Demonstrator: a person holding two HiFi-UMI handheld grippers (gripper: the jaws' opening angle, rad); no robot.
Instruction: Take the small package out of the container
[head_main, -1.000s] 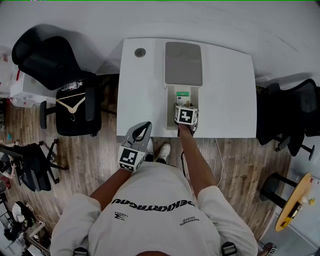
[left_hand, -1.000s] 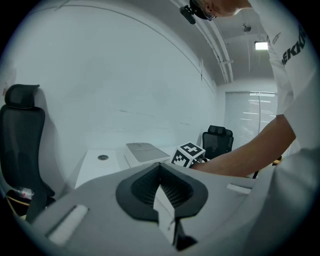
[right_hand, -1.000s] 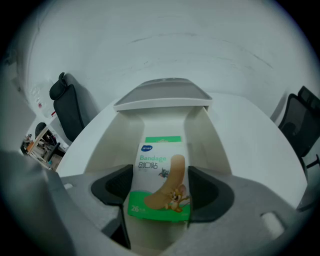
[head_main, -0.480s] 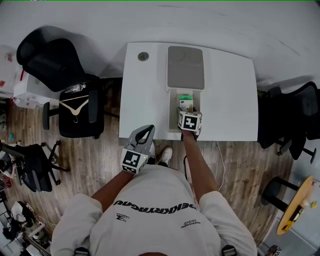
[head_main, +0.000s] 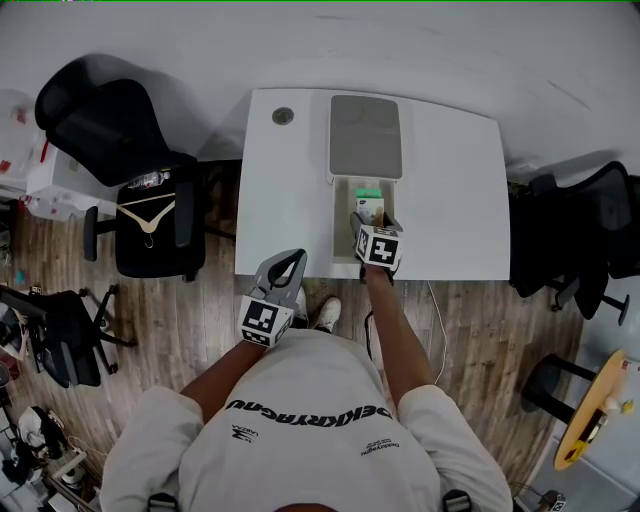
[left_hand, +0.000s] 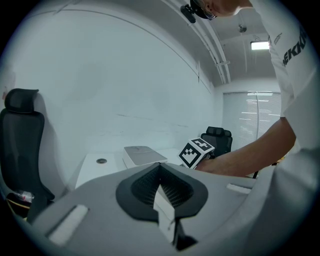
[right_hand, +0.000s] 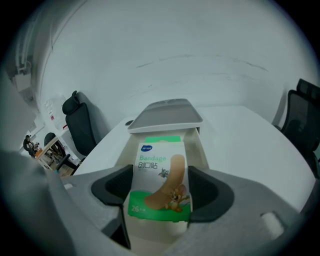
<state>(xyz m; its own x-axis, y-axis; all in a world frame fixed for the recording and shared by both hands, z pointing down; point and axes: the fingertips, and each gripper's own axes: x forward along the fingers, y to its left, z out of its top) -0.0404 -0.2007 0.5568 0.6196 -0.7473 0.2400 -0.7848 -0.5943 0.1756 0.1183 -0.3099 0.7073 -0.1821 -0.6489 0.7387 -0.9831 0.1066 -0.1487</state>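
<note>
The small package (right_hand: 160, 177) is a white and green bandage box, standing upright between the jaws of my right gripper (right_hand: 161, 189), which is shut on it. Its lower end is still within the walls of the open white container (right_hand: 202, 145), whose grey lid (right_hand: 167, 114) lies just beyond. In the head view the right gripper (head_main: 371, 229) holds the package (head_main: 371, 209) over the container (head_main: 343, 205) near the table's front edge. My left gripper (head_main: 288, 263) hovers off the table's front edge, shut and empty; its closed jaws (left_hand: 162, 192) point toward the table.
The white table (head_main: 290, 180) has a round cable hole (head_main: 284, 116) at its back left. A black chair (head_main: 100, 120) and a stool with a hanger (head_main: 148, 212) stand to the left. Another black chair (head_main: 580, 235) is at the right.
My right gripper went into the container, shut on the bandage box and has raised it a little. The left gripper has stayed about where it was.
</note>
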